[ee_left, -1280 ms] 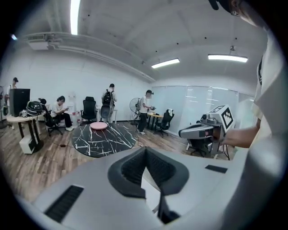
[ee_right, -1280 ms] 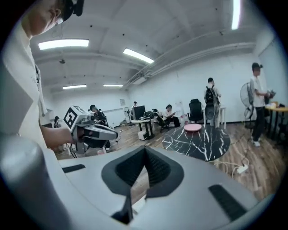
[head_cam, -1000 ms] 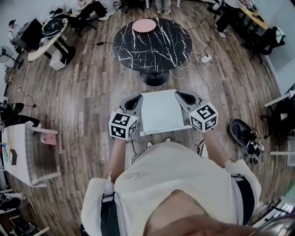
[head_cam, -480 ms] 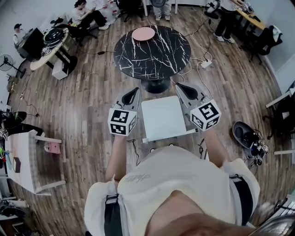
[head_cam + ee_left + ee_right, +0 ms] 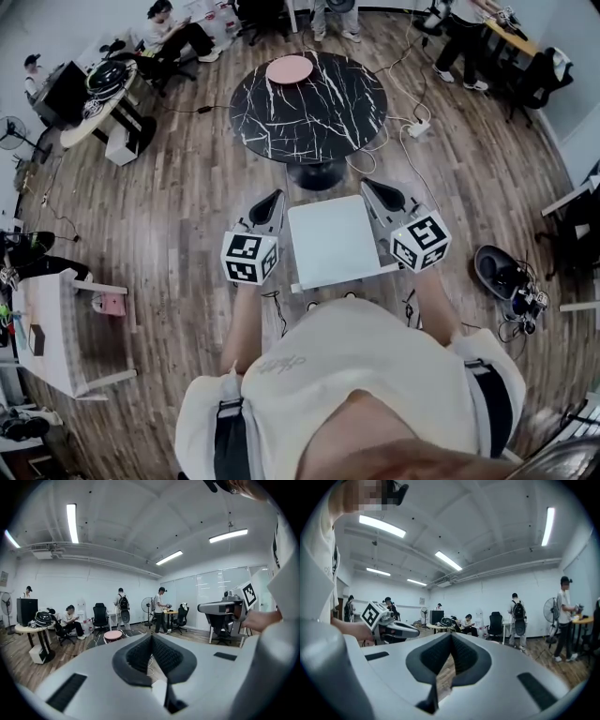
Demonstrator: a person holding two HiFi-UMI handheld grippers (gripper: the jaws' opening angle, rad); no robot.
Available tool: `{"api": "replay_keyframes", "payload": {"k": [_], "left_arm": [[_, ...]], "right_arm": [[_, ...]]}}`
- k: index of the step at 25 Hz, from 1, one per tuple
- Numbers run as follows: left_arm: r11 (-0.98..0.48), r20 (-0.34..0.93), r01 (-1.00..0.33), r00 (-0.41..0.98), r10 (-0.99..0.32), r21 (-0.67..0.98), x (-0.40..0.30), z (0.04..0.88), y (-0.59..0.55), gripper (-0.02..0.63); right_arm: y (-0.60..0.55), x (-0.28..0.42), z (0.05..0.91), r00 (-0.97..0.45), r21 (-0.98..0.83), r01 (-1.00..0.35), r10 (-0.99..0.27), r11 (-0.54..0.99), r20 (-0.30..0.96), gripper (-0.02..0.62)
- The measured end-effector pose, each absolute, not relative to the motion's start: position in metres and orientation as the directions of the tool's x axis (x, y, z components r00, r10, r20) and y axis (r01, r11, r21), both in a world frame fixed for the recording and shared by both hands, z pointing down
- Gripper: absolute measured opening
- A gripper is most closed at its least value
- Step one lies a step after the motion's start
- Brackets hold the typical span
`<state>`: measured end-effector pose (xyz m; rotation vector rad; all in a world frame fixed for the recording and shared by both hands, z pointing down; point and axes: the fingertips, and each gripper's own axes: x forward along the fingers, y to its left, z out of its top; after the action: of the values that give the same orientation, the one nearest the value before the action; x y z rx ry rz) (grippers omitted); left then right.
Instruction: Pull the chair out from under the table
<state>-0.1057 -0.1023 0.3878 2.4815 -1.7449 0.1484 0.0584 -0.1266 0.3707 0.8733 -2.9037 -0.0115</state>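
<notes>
In the head view, the chair [image 5: 333, 242] shows as a white square seat on the wooden floor [image 5: 187, 206], just in front of the person's body. It stands on the near side of the round black marble table [image 5: 309, 103], apart from the tabletop and close to its pedestal, so it looks fully out from under. A pink disc [image 5: 290, 67] lies on the far part of the table. The left gripper [image 5: 275, 197] hangs just beside the seat's left edge and the right gripper [image 5: 369, 186] just beside its right edge. Both point away toward the table, and neither touches the chair.

In the left gripper view, the dark pads are pressed together with nothing between them, and only floor and a cable show past the tips. The right gripper sits at the right, and the chair itself does not show.

In the right gripper view, the jaws are likewise closed on nothing, with bare floor beyond. The left gripper appears at the left, and again there is no chair.

The seat looks like a hard, smooth, stiff panel, probably fairly light but slippery for pads. The thin side edges or the raised strip along its near edge seem the surest places to pinch, one gripper per side, to keep it from twisting as the legs drag over the planks.
</notes>
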Motion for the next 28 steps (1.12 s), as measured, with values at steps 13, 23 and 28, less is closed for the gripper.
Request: {"api": "replay_keyframes", "payload": {"k": [13, 23, 28], "left_arm": [[-0.347, 0.161, -0.937, 0.347, -0.924, 0.032, -0.100, 0.400, -0.095, 0.017], [-0.342, 0.154, -0.939, 0.343, -0.927, 0.032, -0.103, 0.397, -0.083, 0.017], [-0.339, 0.155, -0.940, 0.341, -0.927, 0.036, -0.105, 0.398, -0.078, 0.017]], "right_arm": [[-0.121, 0.056, 0.391, -0.819, 0.078, -0.545, -0.550, 0.835, 0.162, 0.005], [-0.114, 0.059, 0.391, -0.822, 0.083, -0.537, -0.543, 0.839, 0.169, 0.005], [-0.108, 0.055, 0.388, -0.830, 0.095, -0.523, -0.532, 0.847, 0.166, 0.005]]}}
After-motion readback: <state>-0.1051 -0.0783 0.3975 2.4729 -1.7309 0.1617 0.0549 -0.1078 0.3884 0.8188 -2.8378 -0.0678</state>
